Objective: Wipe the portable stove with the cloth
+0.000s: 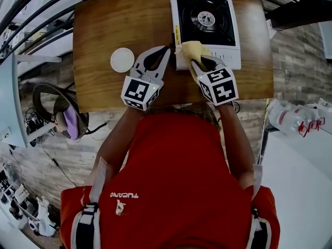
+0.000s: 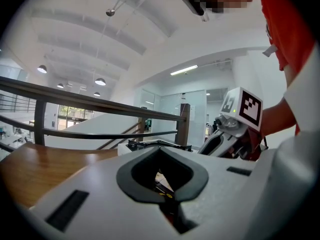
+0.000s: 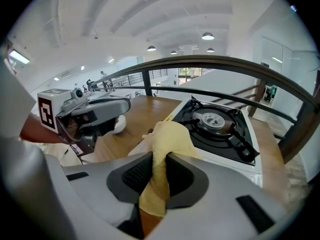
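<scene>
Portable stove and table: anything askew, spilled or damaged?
Nothing stands out. The portable stove sits square on the wooden table, with no spills visible. The yellow cloth is clamped in the right hand-held gripper at the stove's near left corner.

I wear a red shirt (image 1: 166, 160) with a small white word (image 1: 124, 195) on it and grey straps (image 1: 85, 224) at my shoulders, and my left tongs (image 1: 167, 51) and right tongs (image 1: 199, 62) are pale grey with dark pads (each carries a cube (image 1: 139, 92) of black-and-white squares).
</scene>
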Available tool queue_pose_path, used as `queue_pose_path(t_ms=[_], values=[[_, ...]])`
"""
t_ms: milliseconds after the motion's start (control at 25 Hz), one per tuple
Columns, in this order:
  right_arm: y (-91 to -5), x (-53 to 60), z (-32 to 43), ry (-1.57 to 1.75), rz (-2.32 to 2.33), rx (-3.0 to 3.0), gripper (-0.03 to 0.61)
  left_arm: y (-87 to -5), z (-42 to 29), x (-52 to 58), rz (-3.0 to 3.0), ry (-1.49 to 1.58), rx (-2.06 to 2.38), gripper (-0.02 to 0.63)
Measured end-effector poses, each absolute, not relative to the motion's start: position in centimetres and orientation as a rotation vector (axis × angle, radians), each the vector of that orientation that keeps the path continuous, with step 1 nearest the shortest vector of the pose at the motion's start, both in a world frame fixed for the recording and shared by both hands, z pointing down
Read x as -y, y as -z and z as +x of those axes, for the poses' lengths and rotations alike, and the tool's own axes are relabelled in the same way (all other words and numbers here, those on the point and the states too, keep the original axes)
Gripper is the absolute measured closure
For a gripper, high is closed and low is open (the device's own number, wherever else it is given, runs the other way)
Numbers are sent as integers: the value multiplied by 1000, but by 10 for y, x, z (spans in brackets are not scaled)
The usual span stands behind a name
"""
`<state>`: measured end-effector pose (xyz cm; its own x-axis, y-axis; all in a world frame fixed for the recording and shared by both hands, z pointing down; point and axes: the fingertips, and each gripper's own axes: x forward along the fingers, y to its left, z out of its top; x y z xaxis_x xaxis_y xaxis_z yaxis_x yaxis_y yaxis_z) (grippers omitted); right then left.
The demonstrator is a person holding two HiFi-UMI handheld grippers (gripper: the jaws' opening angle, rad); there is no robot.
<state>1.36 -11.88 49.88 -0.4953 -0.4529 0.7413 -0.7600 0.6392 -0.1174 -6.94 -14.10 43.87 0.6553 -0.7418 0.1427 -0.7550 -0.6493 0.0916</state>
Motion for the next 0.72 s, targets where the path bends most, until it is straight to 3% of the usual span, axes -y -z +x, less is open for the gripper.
queue_pose_path(t_ms=[720], values=[[-499,125,132,-707,1107,2070,494,-445,-39,143,2725,-160,1235,604]])
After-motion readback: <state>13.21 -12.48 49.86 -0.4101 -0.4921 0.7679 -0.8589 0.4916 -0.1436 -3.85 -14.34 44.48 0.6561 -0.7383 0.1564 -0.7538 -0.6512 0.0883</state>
